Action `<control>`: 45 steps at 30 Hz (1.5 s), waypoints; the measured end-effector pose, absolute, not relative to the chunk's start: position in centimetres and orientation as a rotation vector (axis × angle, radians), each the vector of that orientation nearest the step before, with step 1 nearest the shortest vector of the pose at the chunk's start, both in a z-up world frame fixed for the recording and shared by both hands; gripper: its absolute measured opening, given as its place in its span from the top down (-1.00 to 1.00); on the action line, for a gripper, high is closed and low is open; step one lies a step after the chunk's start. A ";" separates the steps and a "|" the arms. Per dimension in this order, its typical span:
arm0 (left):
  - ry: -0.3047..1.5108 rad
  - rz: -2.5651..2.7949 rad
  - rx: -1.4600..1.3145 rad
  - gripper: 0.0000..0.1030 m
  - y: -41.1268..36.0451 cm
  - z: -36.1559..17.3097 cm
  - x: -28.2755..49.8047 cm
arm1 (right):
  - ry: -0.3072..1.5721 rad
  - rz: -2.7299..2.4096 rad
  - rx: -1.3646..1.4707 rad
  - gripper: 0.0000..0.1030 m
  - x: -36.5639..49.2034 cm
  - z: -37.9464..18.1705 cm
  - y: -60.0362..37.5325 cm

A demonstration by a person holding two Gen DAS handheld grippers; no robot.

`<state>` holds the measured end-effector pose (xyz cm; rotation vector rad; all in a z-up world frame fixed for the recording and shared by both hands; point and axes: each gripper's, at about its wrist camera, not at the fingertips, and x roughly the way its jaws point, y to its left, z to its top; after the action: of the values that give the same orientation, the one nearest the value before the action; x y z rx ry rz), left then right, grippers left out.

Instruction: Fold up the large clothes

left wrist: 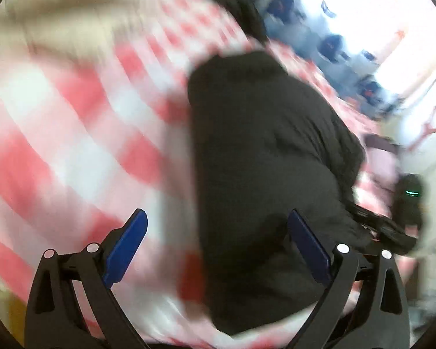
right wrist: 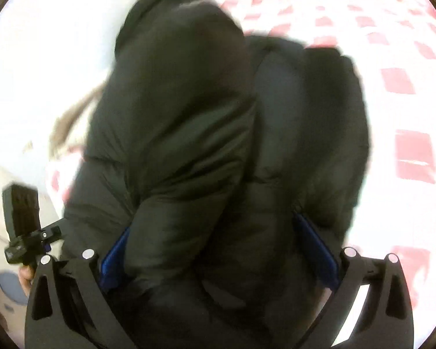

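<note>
On the checked sheet (left wrist: 72, 110), black puffer jacket (right wrist: 203, 116), left gripper (left wrist: 216, 221) fingers wide, right gripper (right wrist: 215, 232) fingers holding its bulk.

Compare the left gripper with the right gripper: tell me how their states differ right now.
The left gripper has its jaws wide apart with nothing between them, poised above the black jacket; the right gripper has the jacket's puffy bulk filling the gap between its jaws. The left's blue pads show fully; the right's are mostly buried in fabric. Both are over the red-checked sheet.
</note>
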<state>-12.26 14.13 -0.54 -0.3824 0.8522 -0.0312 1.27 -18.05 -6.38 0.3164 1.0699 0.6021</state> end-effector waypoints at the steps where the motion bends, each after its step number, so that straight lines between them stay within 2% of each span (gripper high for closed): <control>1: 0.824 -0.032 -0.343 -0.81 13.5 0.4 -12.1 | 1.037 0.573 0.292 -0.90 0.7 -5.6 -18.3; 4: 0.741 -0.062 -0.268 -0.81 10.9 2.9 -11.2 | 0.895 0.497 0.200 -0.90 1.4 -1.8 -17.8; 6: 0.748 -0.115 -0.231 -0.81 9.0 3.1 -9.8 | 0.809 0.432 0.147 -0.90 2.4 0.9 -16.9; 8: 0.793 -0.149 -0.198 -0.81 7.3 1.7 -8.1 | 0.782 0.383 0.074 -0.90 4.1 1.3 -14.8; 10: 0.864 -0.144 -0.186 -0.82 6.2 -1.0 -5.8 | 0.885 0.340 0.055 -0.90 8.1 -1.5 -14.1; 13: 0.874 -0.130 -0.149 -0.82 5.6 -1.6 -5.7 | 1.089 0.380 0.240 -0.90 11.1 -7.8 -15.7; 16: 0.872 -0.131 -0.152 -0.82 6.3 -0.6 -7.2 | 1.060 0.369 0.254 -0.90 9.6 -5.7 -17.2; 20: 0.875 -0.118 -0.122 -0.83 6.5 -0.3 -8.3 | 0.873 0.405 0.278 -0.90 2.1 -1.1 -19.5; 21: 0.892 -0.118 -0.130 -0.83 6.5 -0.4 -8.4 | 0.902 0.384 0.243 -0.90 0.6 -2.0 -19.6; 22: 0.907 -0.110 -0.134 -0.83 6.5 -0.4 -8.8 | 1.006 0.386 0.171 -0.90 0.2 -4.1 -19.0; 24: 0.894 -0.095 -0.117 -0.83 6.2 0.0 -10.1 | 1.106 0.417 0.244 -0.90 0.7 -6.9 -19.4; 29: 0.848 -0.081 -0.047 -0.83 5.0 1.6 -12.5 | 0.936 0.383 0.307 -0.90 -3.8 -2.5 -21.6; 32: 0.824 -0.065 0.007 -0.83 4.0 2.6 -14.1 | 1.136 0.426 0.239 -0.89 -4.6 -6.3 -19.3; 33: 0.808 -0.064 0.028 -0.83 3.8 3.0 -14.7 | 1.143 0.422 0.258 -0.90 -5.0 -6.8 -19.5; 35: 0.786 -0.058 0.069 -0.83 3.3 3.6 -15.7 | 1.112 0.389 0.305 -0.90 -5.9 -6.2 -20.6; 41: 0.766 -0.059 0.079 -0.83 2.9 4.5 -17.0 | 0.791 0.359 0.181 -0.90 -9.9 1.7 -19.7; 44: 0.756 -0.055 0.077 -0.83 3.2 4.7 -17.2 | 0.940 0.397 0.085 -0.89 -7.9 -0.3 -17.4; 45: 0.756 -0.054 0.070 -0.83 3.4 4.7 -17.1 | 0.916 0.388 0.089 -0.89 -8.0 -0.3 -17.3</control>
<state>-17.09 3.39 4.74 0.0701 0.7561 -0.0544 -8.05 -17.32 -0.32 0.0890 0.9159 0.3884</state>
